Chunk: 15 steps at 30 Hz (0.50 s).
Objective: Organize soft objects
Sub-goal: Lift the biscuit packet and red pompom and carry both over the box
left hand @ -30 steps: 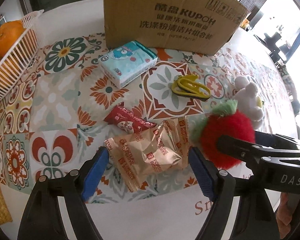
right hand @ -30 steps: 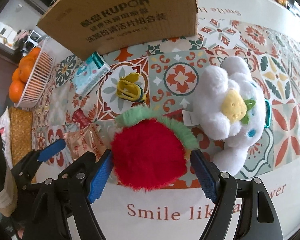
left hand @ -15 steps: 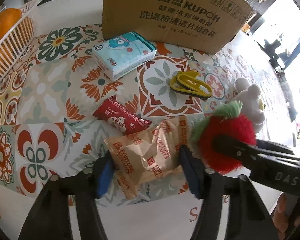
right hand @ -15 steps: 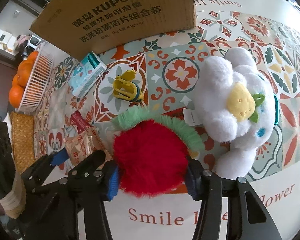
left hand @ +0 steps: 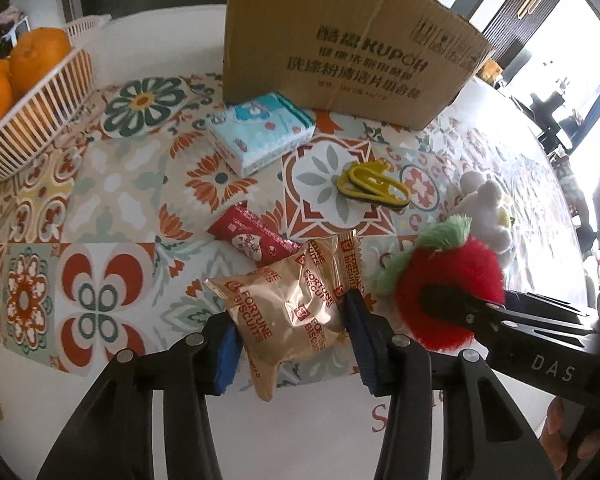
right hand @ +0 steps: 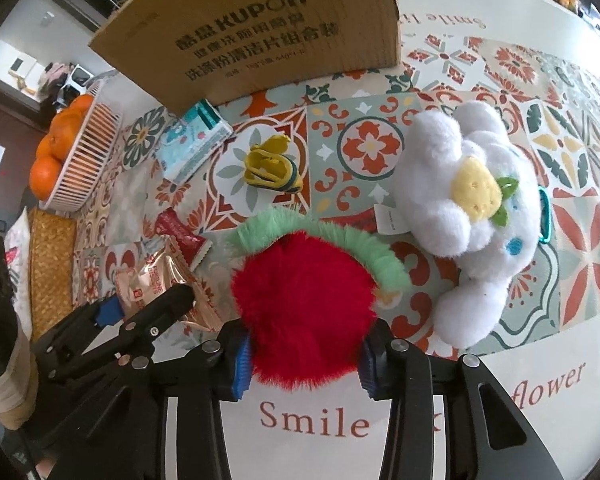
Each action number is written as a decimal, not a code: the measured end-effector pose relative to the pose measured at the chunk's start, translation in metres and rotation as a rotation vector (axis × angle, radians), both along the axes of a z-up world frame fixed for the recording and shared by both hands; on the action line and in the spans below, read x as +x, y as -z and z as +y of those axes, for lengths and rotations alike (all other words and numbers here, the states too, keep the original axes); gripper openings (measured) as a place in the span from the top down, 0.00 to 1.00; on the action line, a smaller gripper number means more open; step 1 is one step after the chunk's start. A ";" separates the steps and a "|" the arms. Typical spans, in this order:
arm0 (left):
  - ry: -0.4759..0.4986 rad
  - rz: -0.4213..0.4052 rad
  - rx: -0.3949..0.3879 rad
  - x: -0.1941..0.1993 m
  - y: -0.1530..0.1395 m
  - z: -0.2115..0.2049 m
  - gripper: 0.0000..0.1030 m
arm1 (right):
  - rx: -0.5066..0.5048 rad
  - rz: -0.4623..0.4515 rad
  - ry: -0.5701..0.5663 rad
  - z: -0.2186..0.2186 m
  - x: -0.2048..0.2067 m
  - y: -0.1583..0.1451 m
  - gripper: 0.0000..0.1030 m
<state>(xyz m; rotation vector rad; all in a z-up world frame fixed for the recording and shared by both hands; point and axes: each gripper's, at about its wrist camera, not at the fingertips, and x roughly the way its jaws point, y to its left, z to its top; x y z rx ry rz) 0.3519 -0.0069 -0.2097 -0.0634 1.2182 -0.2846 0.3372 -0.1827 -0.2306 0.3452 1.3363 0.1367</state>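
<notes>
You are gripping the Fortune Biscuits packet (left hand: 296,312) with the left gripper (left hand: 292,344) and the red strawberry plush (right hand: 304,312) with the right gripper (right hand: 304,364); next, lift both toward the cardboard box (right hand: 260,32).

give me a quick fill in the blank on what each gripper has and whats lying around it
The left gripper is shut on a gold pack of ____ biscuits.
The right gripper squeezes a fluffy ____ strawberry plush.
The white plush has a ____ centre.
The cardboard box stands just behind the blue ____ pack.

Missing words: fortune; red; yellow; tissue
</notes>
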 end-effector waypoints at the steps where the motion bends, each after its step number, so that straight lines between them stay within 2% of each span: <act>1: -0.001 -0.006 0.000 -0.003 -0.004 0.002 0.54 | -0.001 -0.005 0.000 -0.001 -0.001 -0.002 0.59; 15: -0.017 -0.145 0.039 -0.014 -0.057 0.002 0.55 | 0.012 -0.125 0.003 -0.002 -0.014 -0.044 0.61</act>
